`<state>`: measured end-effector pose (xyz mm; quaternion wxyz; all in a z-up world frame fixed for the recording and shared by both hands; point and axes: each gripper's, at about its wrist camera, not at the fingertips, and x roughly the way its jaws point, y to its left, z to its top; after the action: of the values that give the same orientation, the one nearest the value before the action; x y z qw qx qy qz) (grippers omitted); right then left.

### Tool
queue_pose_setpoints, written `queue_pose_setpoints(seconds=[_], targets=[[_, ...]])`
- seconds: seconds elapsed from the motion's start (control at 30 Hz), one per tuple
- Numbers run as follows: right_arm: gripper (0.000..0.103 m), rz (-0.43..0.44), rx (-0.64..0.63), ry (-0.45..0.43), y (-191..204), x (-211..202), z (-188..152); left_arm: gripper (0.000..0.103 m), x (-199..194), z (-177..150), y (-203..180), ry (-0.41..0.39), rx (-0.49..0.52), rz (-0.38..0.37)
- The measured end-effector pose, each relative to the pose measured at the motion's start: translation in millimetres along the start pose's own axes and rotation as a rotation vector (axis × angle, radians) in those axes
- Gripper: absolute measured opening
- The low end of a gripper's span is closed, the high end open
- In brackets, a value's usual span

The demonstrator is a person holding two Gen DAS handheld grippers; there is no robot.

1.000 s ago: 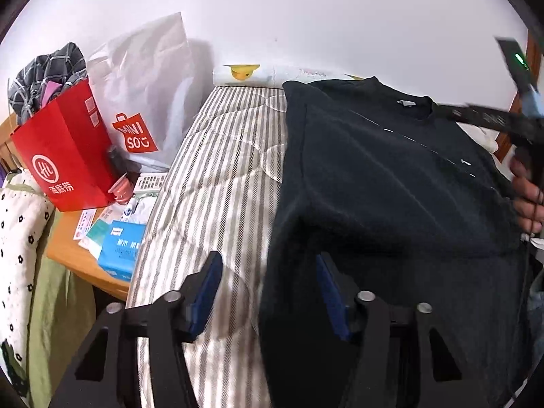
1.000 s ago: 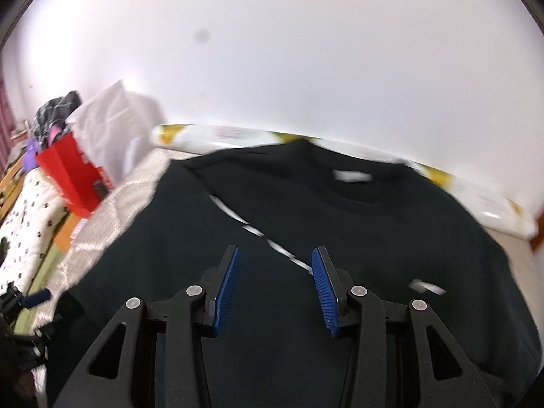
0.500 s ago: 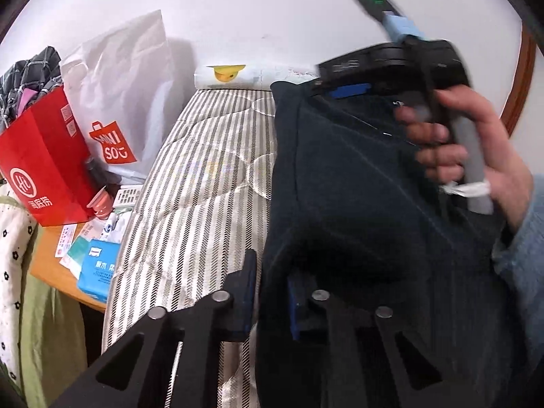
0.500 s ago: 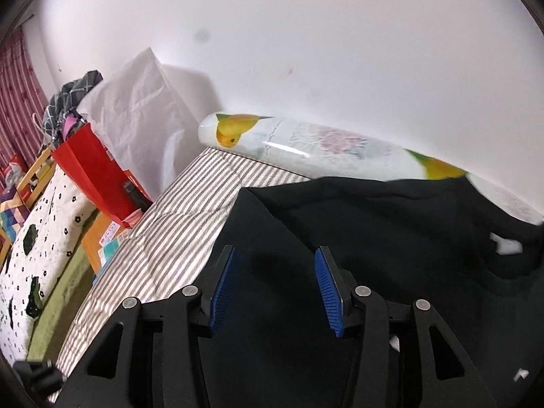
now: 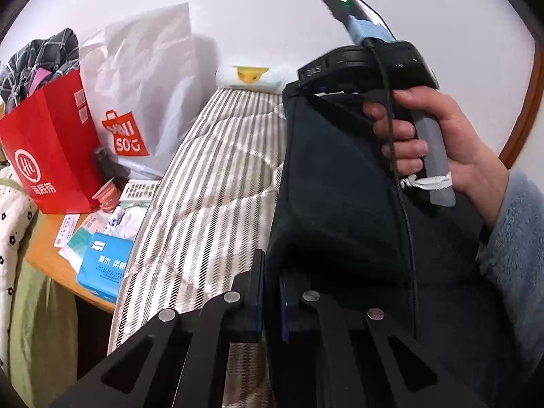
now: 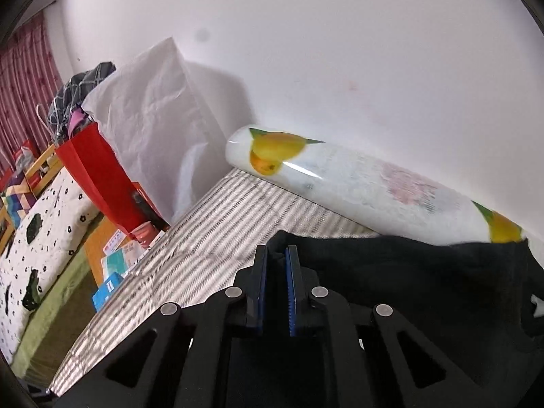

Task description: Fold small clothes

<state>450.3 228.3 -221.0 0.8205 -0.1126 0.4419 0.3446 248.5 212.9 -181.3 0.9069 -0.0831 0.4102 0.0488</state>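
A dark shirt (image 5: 340, 187) lies flat on a striped mattress (image 5: 210, 204). My left gripper (image 5: 270, 261) pinches the shirt's left edge near its lower end, its jaws closing the last bit on the cloth. In the right wrist view my right gripper (image 6: 276, 255) has the shirt's (image 6: 408, 289) upper left corner between its blue pads, and its jaws are closing on it. The left wrist view shows a hand (image 5: 442, 142) in a pale blue fleece sleeve holding that right tool at the shirt's far corner.
Left of the mattress (image 6: 217, 231) a wooden side table (image 5: 44, 255) holds a red paper bag (image 5: 51, 142), a white shopping bag (image 5: 146, 85) and a blue tissue pack (image 5: 102, 268). A rolled printed mat (image 6: 357, 183) lies along the white wall behind the shirt.
My left gripper went from open to pinching the shirt's left edge. My right gripper swept left from over the shirt's middle to its upper left corner and closed there.
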Motion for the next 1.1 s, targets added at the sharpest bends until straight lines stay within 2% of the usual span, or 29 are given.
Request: queue_pose_setpoints(seconds=[0.07,0.13,0.3,0.4,0.47,0.53,0.7,0.83,0.9,0.97,1.07,1.1], targets=[[0.010,-0.016,0.008,0.024,3,15,-2,0.007,2,-1,2,0.009,-0.007,-0.001],[0.010,-0.032,0.004,0.006,5,17,-3,0.007,3,-1,1,0.011,-0.005,0.000],[0.016,-0.027,0.020,0.006,4,3,-4,0.010,5,-2,1,0.019,0.001,0.010],[0.028,-0.042,0.033,0.001,-2,-27,-10,0.014,5,-2,2,0.018,-0.005,0.011],[0.039,-0.074,0.039,-0.025,-8,-55,-21,0.024,4,-3,2,0.015,-0.002,0.023],[0.047,-0.104,0.063,-0.049,-20,-90,-40,0.034,3,-3,0,0.013,0.006,0.028],[0.053,-0.197,0.130,-0.062,-61,-175,-103,0.056,-5,-5,2,0.004,-0.012,-0.029],[0.054,-0.308,0.188,-0.051,-103,-243,-165,0.057,-16,-9,2,0.009,-0.037,-0.033],[0.054,-0.358,0.216,-0.043,-121,-271,-198,0.057,-28,-13,2,0.007,-0.064,-0.059],[0.054,-0.401,0.253,-0.036,-140,-289,-229,0.057,-38,-18,-3,0.009,-0.069,-0.085],[0.054,-0.487,0.315,0.008,-167,-307,-278,0.057,-56,-23,-16,-0.001,-0.037,-0.066],[0.054,-0.490,0.337,0.005,-172,-312,-290,0.057,-64,-24,-22,-0.006,-0.031,-0.071]])
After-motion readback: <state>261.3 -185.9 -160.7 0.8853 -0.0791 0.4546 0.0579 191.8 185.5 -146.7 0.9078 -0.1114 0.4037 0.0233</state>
